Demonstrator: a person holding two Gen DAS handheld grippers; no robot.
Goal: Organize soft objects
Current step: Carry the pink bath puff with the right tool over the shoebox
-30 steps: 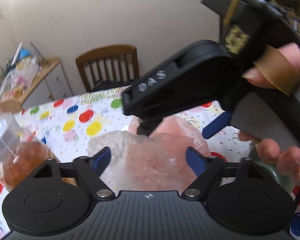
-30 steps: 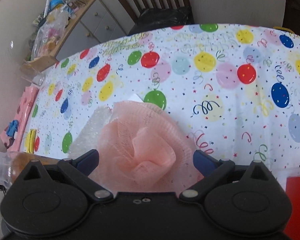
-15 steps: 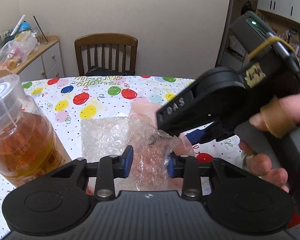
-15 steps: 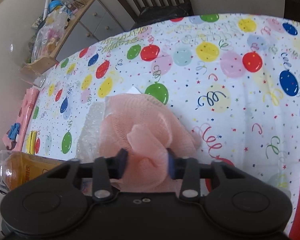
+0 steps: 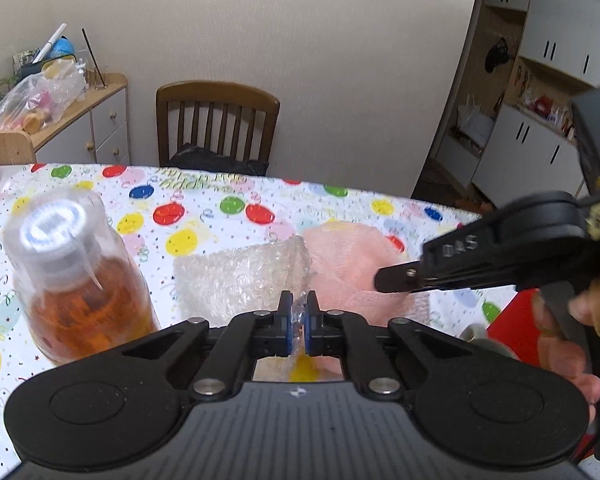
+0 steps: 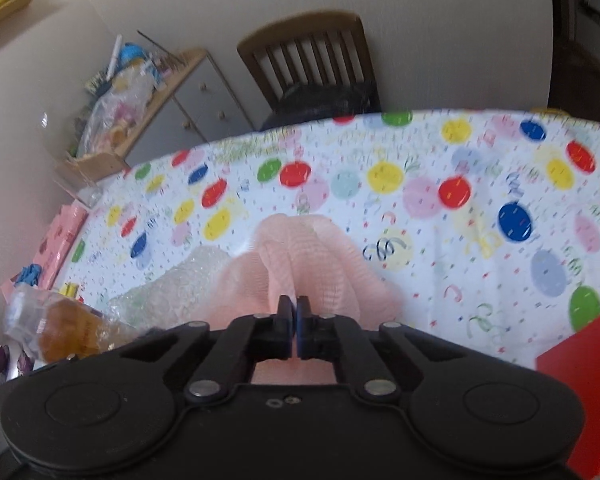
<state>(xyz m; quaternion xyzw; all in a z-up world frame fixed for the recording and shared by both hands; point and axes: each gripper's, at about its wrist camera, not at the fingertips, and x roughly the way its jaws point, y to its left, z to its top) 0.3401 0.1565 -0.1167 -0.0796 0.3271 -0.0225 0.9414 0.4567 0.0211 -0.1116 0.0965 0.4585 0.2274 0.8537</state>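
Both grippers are clamped right now. The left gripper [image 5: 297, 322] has its jaws pinched on a thin edge of the bubble wrap [image 5: 236, 276], which otherwise lies on the balloon-print surface [image 5: 204, 216] right next to the pink mesh bath pouf [image 6: 304, 256]. The right gripper [image 6: 295, 326] has its jaws squeezed onto a fold of that pouf, near the middle of the surface.

What worries me: the wrap and pouf are touching, maybe overlapping, so pulling one could drag the other along. The left grip is only a sliver of slippery plastic, so I'd guess it could slide out if tugged fast. Same with the pouf: mesh stretches, and one pinched fold might just unravel instead of lifting the whole thing.

Also, the bottle of amber liquid [image 5: 80, 280] stands right beside the wrap. It looks capped, but a careless swing to that side could knock it over.
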